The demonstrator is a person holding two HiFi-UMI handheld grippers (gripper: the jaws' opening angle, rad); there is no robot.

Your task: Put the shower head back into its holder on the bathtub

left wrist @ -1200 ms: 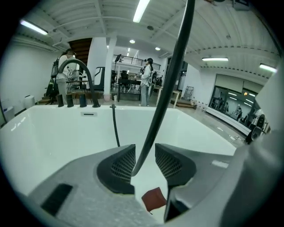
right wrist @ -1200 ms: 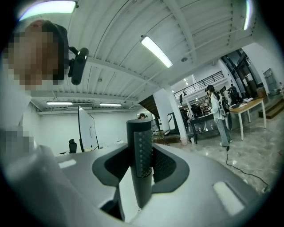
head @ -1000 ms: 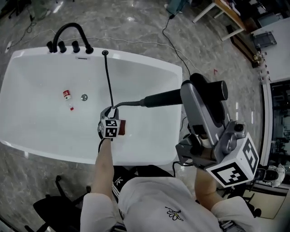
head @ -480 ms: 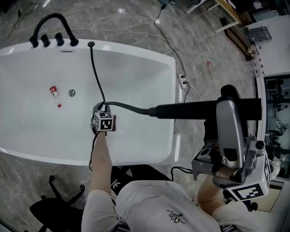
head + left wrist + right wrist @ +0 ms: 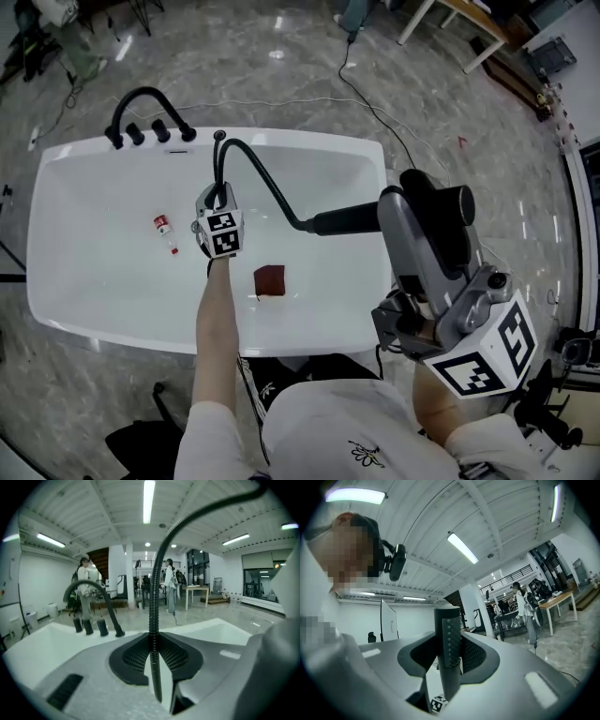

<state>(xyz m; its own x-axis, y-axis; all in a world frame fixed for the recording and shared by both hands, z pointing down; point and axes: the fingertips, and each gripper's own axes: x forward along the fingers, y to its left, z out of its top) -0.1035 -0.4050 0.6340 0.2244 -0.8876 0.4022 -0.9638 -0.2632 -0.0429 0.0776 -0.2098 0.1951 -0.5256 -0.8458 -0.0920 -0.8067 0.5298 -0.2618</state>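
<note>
White oval bathtub (image 5: 309, 142) stands on grey marbled floor (image 5: 281, 80). Black arched faucet with knobs (image 5: 148, 117) on far rim. On tub bottom: small red-and-white bottle (image 5: 165, 232) lying left; dark red square block (image 5: 269, 280) near front wall, well apart. Black cable (image 5: 377, 111) trails across floor beyond tub.

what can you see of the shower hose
The shower hose is thin, black and ribbed, and looks flexible. It rises from the bathtub rim beside the faucet, arches over the tub and joins the black shower head held in the right gripper. The jaws of the left gripper are closing on it, the hose running between them.
</note>
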